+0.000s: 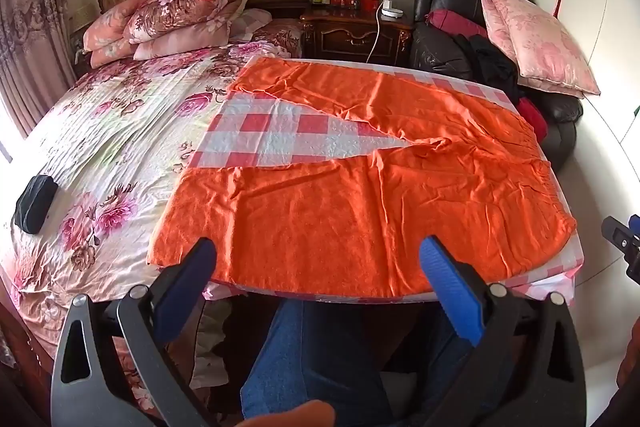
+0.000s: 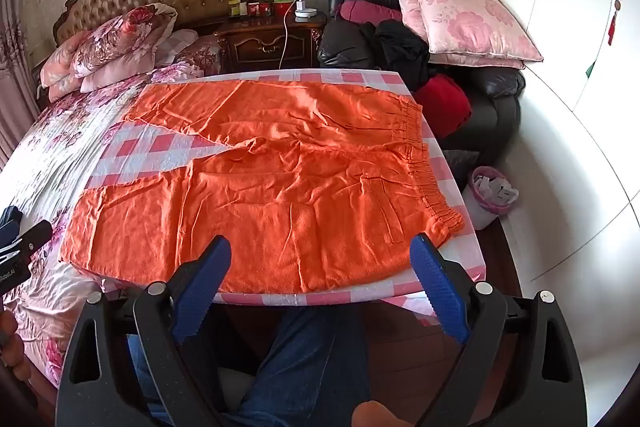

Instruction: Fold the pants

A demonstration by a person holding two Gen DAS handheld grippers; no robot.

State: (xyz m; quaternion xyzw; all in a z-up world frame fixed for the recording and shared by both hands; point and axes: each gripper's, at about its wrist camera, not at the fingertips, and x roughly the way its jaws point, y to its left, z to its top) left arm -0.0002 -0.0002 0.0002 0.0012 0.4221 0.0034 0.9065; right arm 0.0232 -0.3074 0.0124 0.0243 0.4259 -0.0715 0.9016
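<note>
I see the orange pants (image 1: 360, 187) lying flat on the checked table (image 2: 460, 267), both legs spread apart toward the bed (image 1: 100, 147); my left gripper (image 1: 316, 263) has its fingers wide apart above the near edge, holding nothing; my right gripper (image 2: 320, 259) is the same.

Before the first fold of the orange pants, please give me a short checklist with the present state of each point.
1. Orange pants spread flat on the checked cloth: ok, some wrinkles.
2. Two legs apart, waistband to the right: ok.
3. Left gripper open and empty: ok.
4. Right gripper open and empty: ok.
5. Nothing lying on the pants: ok.
6. Far leg's hem fully on the cloth: cannot tell.
</note>
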